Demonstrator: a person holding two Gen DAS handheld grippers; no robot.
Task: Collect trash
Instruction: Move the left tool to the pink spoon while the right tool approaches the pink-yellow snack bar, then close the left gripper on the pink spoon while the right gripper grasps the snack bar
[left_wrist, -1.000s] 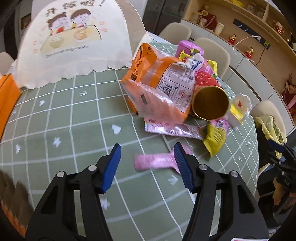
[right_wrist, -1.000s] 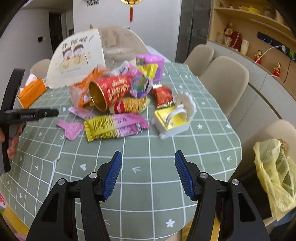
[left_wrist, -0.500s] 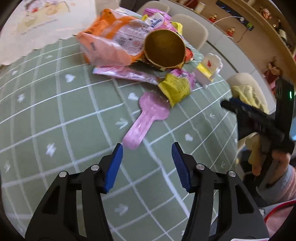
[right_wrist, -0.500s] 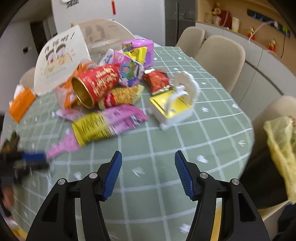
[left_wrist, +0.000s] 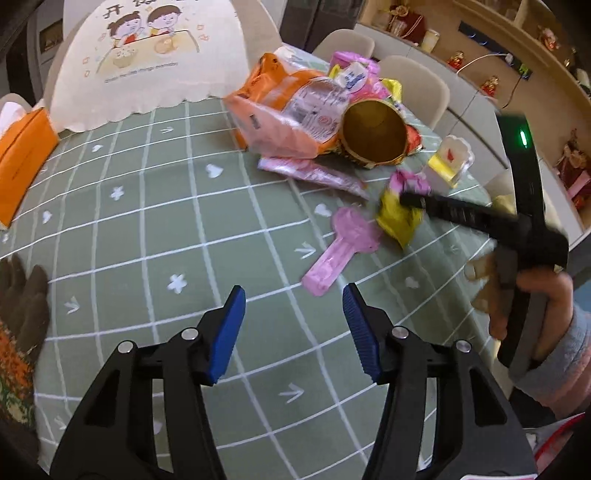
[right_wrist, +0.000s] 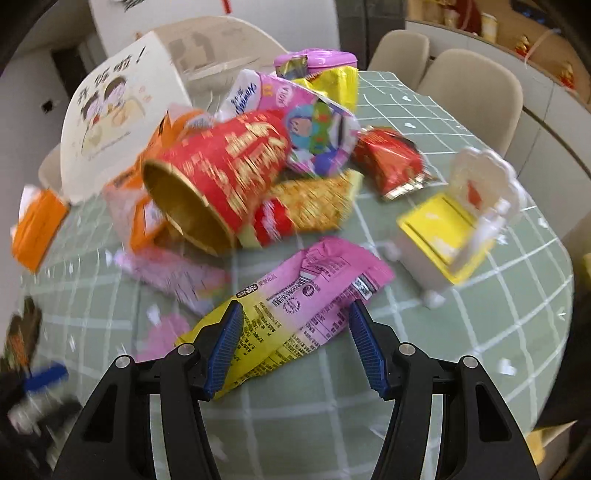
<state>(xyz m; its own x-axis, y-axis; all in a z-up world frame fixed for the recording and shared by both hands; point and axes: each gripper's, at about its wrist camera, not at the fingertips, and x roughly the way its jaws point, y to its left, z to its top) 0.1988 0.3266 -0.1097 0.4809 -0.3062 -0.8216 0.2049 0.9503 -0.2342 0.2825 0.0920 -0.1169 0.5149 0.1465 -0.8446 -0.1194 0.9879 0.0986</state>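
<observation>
My right gripper stands with jaws apart over the pink-and-yellow wrapper, a flat glossy foil pack printed with a barcode and small text too blurred to read; the pack lies between the blue ribbed pads, contact not confirmed. My left gripper is spread wide over bare green grid tablecloth, nothing between its pads. Near it lies one flat pink plastic scoop. The trash pile holds one red paper cup with gold lettering and gold lining, on its side, and one orange crinkled bag. One white-and-yellow plastic toy box stands beside the pile.
</observation>
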